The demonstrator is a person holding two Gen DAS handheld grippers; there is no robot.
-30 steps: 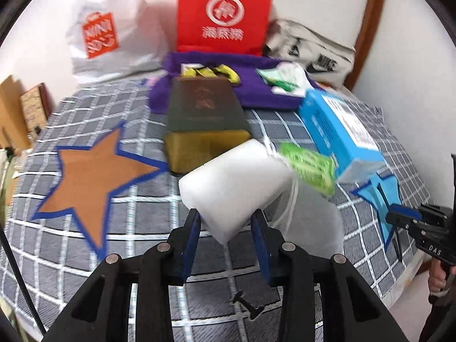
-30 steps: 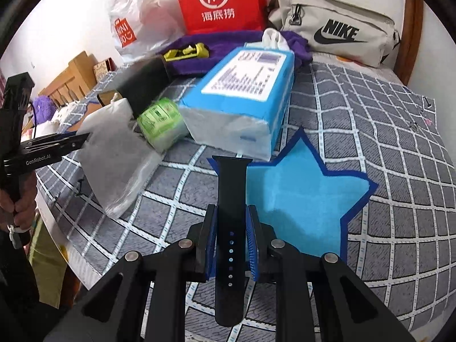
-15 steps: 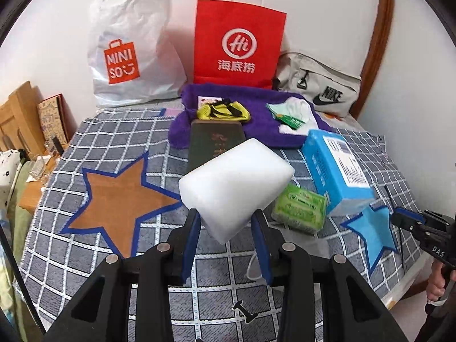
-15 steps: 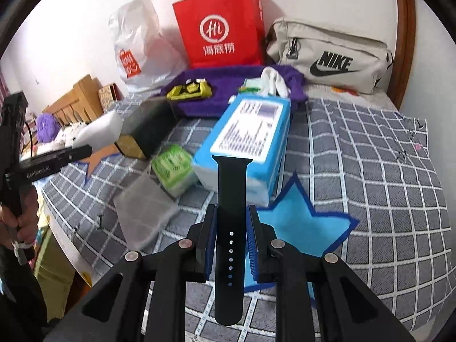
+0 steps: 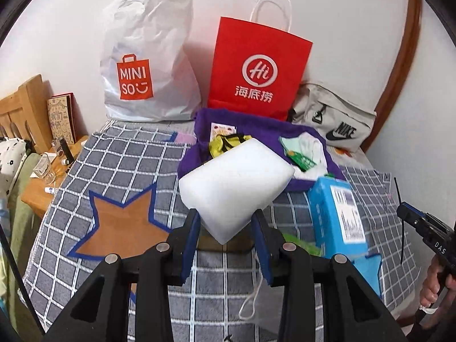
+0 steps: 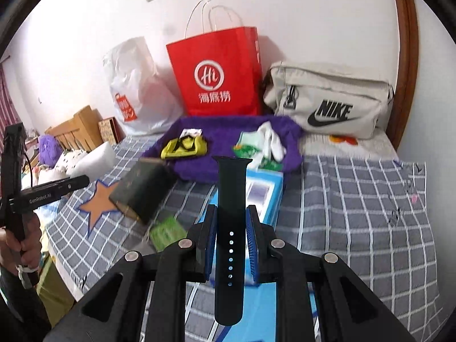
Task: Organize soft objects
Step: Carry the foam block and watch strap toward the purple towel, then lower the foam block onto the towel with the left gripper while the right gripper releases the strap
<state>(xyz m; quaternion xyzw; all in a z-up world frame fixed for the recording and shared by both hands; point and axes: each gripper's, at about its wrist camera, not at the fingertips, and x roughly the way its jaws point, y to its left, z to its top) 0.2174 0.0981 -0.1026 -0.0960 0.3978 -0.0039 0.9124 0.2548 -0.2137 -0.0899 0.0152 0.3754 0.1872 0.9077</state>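
White foam block (image 5: 236, 182) sits pinched in the left gripper (image 5: 226, 239), held above the bed. The right gripper (image 6: 230, 239) is clamped on a black watch strap (image 6: 230, 216) standing upright between its blue pads. Below lies a grey checked blanket (image 6: 356, 199) with an orange star (image 5: 119, 228), a blue tissue pack (image 5: 339, 213) and a purple towel (image 6: 228, 131). Against the white wall (image 5: 342, 14) lean a red paper bag (image 5: 256, 71), a white plastic bag (image 5: 148, 65) and a beige pouch (image 6: 327, 99).
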